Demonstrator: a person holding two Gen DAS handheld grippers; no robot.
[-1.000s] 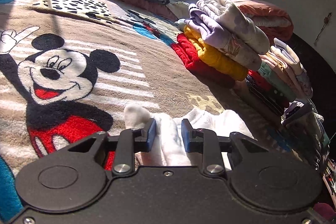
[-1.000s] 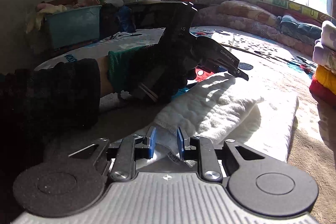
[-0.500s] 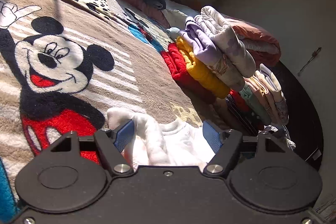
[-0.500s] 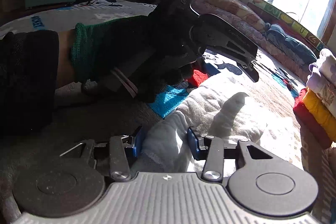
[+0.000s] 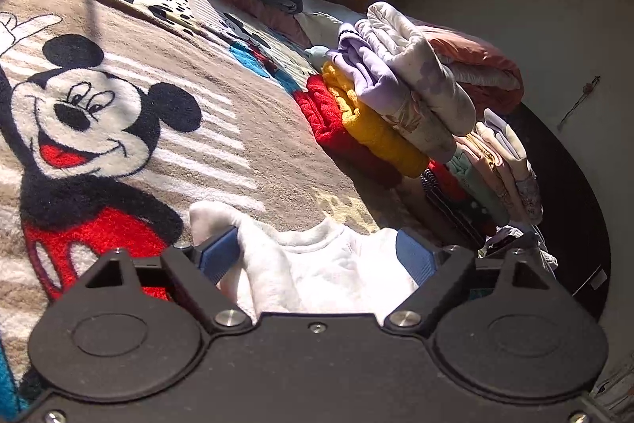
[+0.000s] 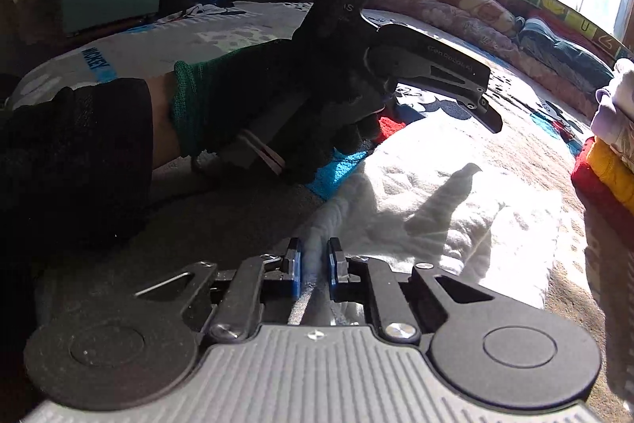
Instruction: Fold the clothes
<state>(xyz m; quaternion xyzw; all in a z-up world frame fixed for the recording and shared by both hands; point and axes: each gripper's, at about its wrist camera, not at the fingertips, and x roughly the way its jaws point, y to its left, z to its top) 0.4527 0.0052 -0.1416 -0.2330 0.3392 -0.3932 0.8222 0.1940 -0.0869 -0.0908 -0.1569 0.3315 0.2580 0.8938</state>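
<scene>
Fingers: left gripper [image 5: 317, 254] spread wide over the white garment [image 5: 317, 272]; right gripper [image 6: 313, 264] pinching its near edge. Garment lies on the blanket [image 5: 222, 113]. Step: mid-fold. Next: left re-pinches.

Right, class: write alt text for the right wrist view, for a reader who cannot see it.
The right gripper has its jaws shut on a fold of a white fleecy garment lying on a cartoon blanket. Above it, a gloved hand holds the left gripper, and folded clothes are stacked at the right edge.
</scene>
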